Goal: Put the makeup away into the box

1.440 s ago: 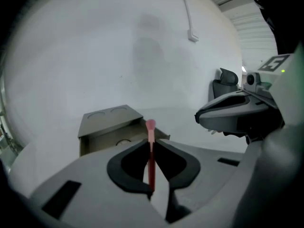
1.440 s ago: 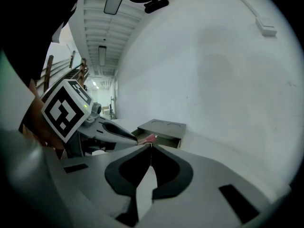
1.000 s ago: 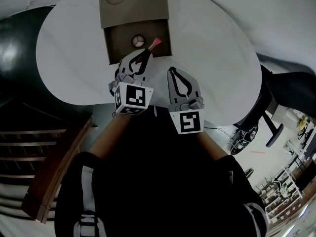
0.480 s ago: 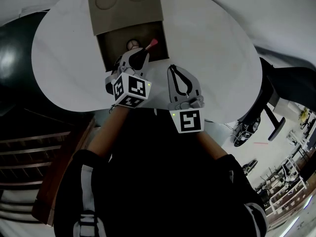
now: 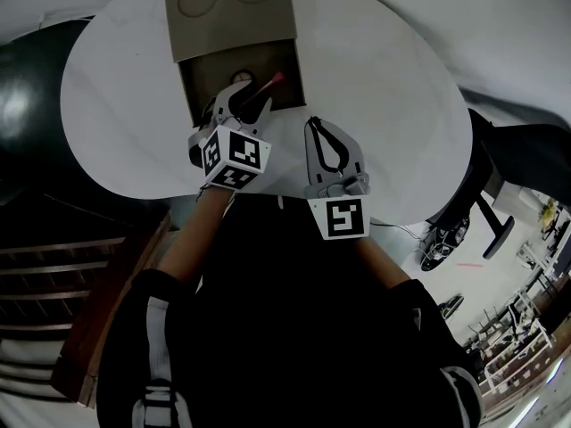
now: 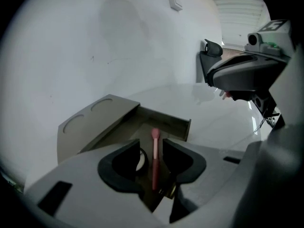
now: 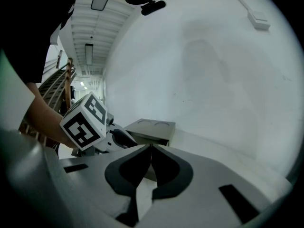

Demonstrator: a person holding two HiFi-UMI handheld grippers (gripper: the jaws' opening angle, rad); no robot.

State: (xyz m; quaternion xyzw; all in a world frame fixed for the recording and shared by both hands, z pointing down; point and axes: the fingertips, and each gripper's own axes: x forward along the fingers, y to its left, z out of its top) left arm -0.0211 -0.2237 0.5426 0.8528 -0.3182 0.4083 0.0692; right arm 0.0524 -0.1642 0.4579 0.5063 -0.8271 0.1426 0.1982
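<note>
An olive-brown box (image 5: 227,12) sits on the white round table, its open tray (image 5: 198,83) facing me. A round white compact (image 5: 243,78) lies in the tray. My left gripper (image 5: 243,103) hangs over the tray's near edge, and its jaws have just been opening. A slim pink makeup brush (image 6: 155,148) runs between the jaws with its tip over the tray; a gap shows on each side of it, so the pads do not press on it. My right gripper (image 5: 323,130) rests to the right of the box, shut and empty, its tips (image 7: 151,148) meeting.
The box lid (image 6: 90,122) has two round recesses and lies behind the tray. The white table (image 5: 384,105) stretches out to the right of the box. A dark chair (image 5: 500,163) stands off the table's right edge, and wooden stairs (image 5: 80,283) are at the lower left.
The left gripper has sunk toward the tray and tipped further down. Its jaws have spread apart around the pink brush. The right gripper has stayed in place.
</note>
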